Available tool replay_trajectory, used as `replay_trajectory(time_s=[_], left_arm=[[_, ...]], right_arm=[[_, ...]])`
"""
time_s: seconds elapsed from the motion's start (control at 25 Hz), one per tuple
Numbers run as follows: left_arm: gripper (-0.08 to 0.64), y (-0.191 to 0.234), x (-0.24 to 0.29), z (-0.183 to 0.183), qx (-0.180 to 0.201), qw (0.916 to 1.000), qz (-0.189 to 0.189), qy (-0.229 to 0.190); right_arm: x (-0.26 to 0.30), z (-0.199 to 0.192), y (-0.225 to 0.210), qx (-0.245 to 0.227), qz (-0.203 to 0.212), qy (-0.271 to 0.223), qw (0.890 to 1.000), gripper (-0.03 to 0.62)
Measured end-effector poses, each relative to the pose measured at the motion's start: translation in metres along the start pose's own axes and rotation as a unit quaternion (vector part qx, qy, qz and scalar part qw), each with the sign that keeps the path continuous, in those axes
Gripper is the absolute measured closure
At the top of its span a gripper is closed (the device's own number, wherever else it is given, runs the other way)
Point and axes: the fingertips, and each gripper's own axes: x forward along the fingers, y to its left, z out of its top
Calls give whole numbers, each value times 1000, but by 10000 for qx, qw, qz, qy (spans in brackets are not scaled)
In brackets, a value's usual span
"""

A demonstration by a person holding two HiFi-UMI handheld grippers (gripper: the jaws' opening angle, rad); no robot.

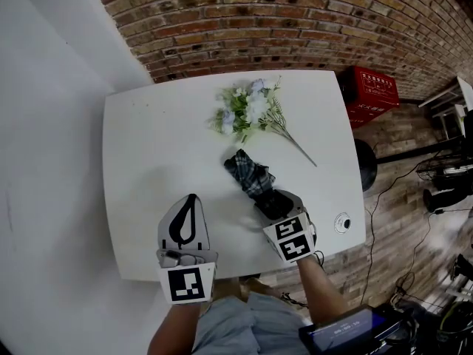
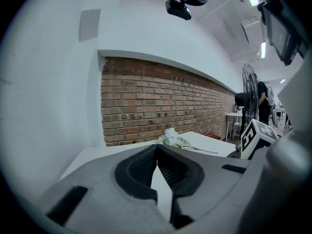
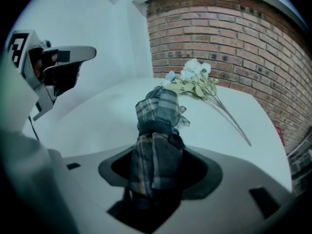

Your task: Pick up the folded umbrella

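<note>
- L tongs (image 1: 193, 198) (image 2: 157, 147): jaws together, tips meeting, nothing between. Held just above the table (image 1: 140, 161), near its front edge.
- R tongs (image 1: 269, 198) (image 3: 158, 149): jaws partly apart, set round the umbrella (image 1: 250, 174) (image 3: 157, 116). Tilted down toward the tabletop.
- Umbrella: folded, dark plaid cloth. Near end sits in the hollow between the R jaws; far end runs out past the tips, away from the tongs.
- Contact: in the R gripper view a dark gap shows on each side of the cloth inside the hollow, so no pad press evident. Umbrella lies on the table, not lifted.
- Umbrella vs L tongs: off to their right and a little ahead, apart from them.
- Flowers (image 1: 247, 109) (image 3: 195, 79) (image 2: 173, 139): white bunch, well ahead of both tongs, beyond the umbrella's far end; stems trail to the right. No contact w/ the umbrella.
- L and R tongs: side by side, apart, both at the table's near edge.
</note>
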Motion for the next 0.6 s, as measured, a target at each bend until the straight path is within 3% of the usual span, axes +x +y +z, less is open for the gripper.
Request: replay_trajectory(time_s=[0.6], left_arm=[[552, 1, -1, 3, 23, 10000, 29, -29]], right_arm=[[0, 1, 1, 0, -65, -55, 10000, 391]])
